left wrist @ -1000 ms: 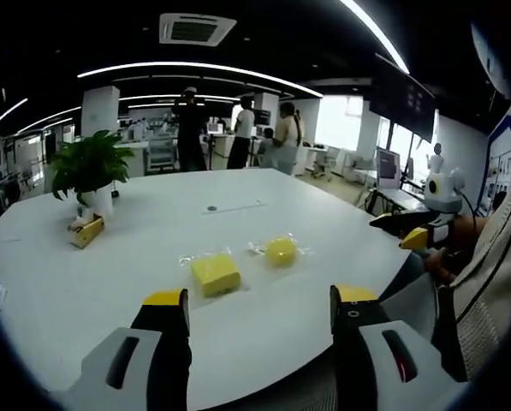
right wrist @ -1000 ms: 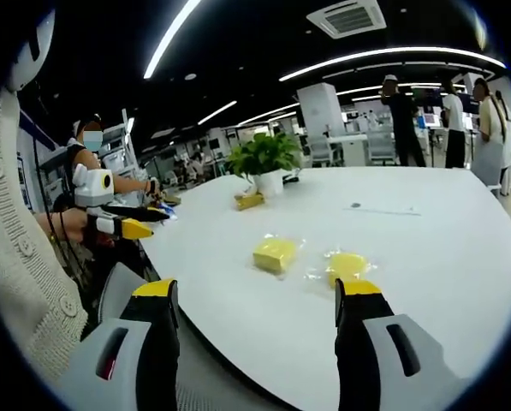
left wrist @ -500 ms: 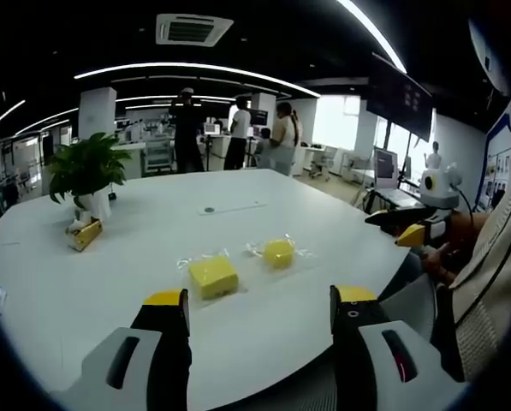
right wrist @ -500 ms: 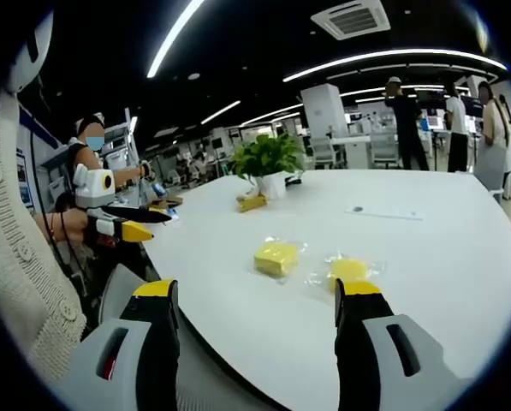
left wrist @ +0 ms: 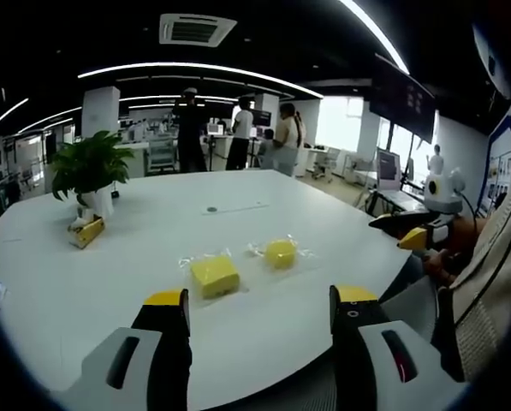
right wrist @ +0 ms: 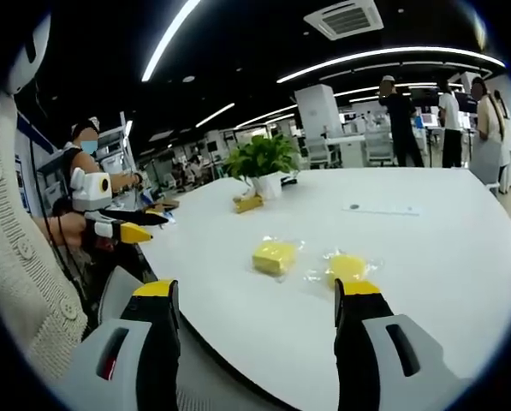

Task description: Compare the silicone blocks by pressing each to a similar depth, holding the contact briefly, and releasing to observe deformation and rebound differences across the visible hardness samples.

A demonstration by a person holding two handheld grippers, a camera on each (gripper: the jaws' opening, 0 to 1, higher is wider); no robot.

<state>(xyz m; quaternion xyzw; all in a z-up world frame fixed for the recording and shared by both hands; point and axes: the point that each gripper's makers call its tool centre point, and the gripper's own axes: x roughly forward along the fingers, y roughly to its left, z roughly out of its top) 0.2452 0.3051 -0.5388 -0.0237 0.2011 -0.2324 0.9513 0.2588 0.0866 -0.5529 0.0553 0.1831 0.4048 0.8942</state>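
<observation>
I count 2 yellow silicone samples on my white table point(left wrist: 58, 291): 1 square block point(left wrist: 214, 275) and 1 round block point(left wrist: 280, 252), each lying on its own clear wrapper, so 2 wrappers. In the right gripper view, the same 2 show as the square block point(right wrist: 274, 255) and the round block point(right wrist: 347, 267). I have 2 grippers, the left gripper point(left wrist: 259, 310) and the right gripper point(right wrist: 253, 301), each with 2 yellow-tipped jaws standing apart. There is 1 potted plant point(left wrist: 88, 169) with 1 small yellow box point(left wrist: 86, 232) beside it. I see 3 people point(left wrist: 238, 133) standing beyond the table's far edge, and 1 ceiling air vent point(left wrist: 197, 28).
</observation>
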